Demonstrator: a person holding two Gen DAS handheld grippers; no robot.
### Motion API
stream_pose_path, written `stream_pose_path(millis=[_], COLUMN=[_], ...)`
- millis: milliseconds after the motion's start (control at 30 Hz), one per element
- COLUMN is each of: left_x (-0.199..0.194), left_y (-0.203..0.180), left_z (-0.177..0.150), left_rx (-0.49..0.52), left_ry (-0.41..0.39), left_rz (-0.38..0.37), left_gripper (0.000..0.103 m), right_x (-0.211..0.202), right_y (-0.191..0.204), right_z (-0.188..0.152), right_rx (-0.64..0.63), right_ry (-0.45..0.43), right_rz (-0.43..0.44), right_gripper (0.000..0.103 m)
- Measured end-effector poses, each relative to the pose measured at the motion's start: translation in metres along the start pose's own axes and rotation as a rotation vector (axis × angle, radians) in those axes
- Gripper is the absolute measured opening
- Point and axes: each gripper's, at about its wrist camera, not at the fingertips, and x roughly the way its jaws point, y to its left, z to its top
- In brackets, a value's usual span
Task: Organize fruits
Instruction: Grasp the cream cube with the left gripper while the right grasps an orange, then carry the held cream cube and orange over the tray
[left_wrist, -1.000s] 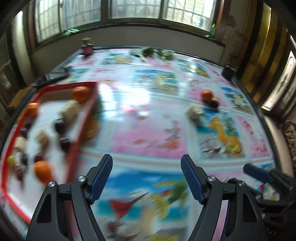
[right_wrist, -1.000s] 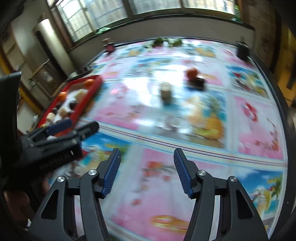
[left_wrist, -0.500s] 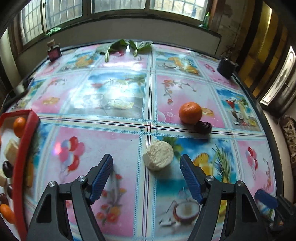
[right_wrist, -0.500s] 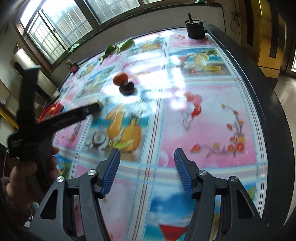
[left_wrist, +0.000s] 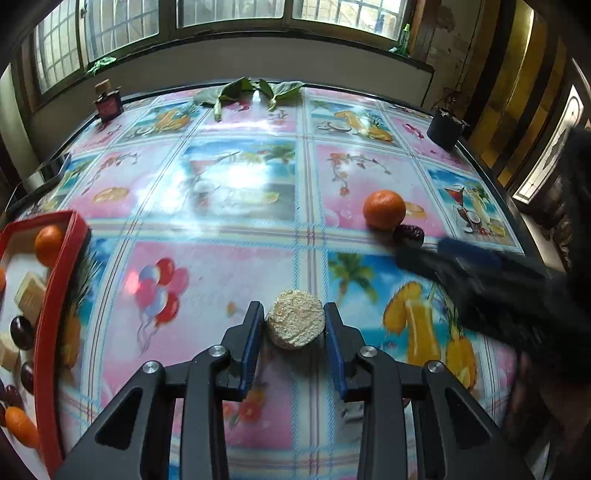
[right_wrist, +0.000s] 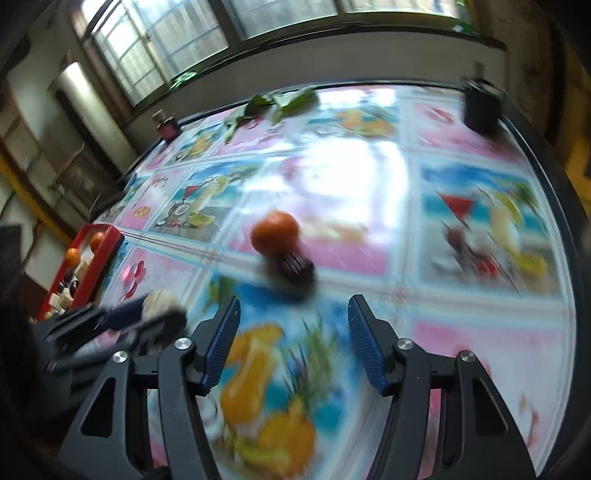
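Observation:
A round pale crumbly cake (left_wrist: 295, 323) lies on the fruit-print tablecloth, between the blue pads of my left gripper (left_wrist: 293, 325). The jaws are closing and both pads touch its sides. The right wrist view shows the same cake (right_wrist: 159, 299) in that gripper (right_wrist: 147, 317), blurred. An orange (left_wrist: 384, 209) and a dark date (left_wrist: 408, 235) sit together farther right. My right gripper (right_wrist: 291, 328) is open and empty, just short of the date (right_wrist: 295, 267) and orange (right_wrist: 275, 230). Its blurred fingers (left_wrist: 454, 247) reach in from the right.
A red tray (left_wrist: 55, 295) at the left edge holds oranges, dates and pale cakes. Green leaves (left_wrist: 247, 90), a small red bottle (left_wrist: 109, 103) and a black pot (left_wrist: 445, 127) stand along the far side. The table's dark rim (right_wrist: 569, 229) curves on the right.
My left gripper has moved from beside the tray to the pale cake and its jaws have narrowed around it. The right gripper has swung left toward the orange and date.

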Motion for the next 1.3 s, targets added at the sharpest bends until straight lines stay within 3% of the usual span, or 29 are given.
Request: stream_pose_path(millis=[233, 333, 567, 700, 933, 1300], left_x=[-0.006, -0.007, -0.010, -0.014, -0.032, -0.073], left_y=[0.011, 0.013, 0.013, 0.012, 0.013, 0.025], left_z=[-0.006, -0.008, -0.012, -0.018, -0.045, -0.095], left_rx=[-0.032, -0.030, -0.035, -0.029, -0.024, -0.043], left_ry=[0.011, 0.002, -0.008, -0.009, -0.001, 0.015], left_rz=[-0.024, -0.029, -0.019, -0.013, -0.037, -0.088], left_gripper=[0.032, 0.032, 0.032, 0.032, 0.032, 0.032], right_x=[0.033, 0.041, 0.020, -0.005, -0.038, -0.072], right_y=[0.018, 0.029, 0.038, 0.043, 0.044, 0.069], right_z=[0.034, 0.039, 0.035, 0.019, -0.049, -0.113], right_rx=[-0.104, -0.203, -0.232, -0.210, -0.131, -0.062], right_ry=[0.053, 0.087, 0.045, 0.036, 0.084, 0.070], right_rz=[-0.002, -0.083, -0.095, -0.058, -0.007, 0.002], right_gripper=[0.059, 0.036, 0.036, 0.036, 0.036, 0.037])
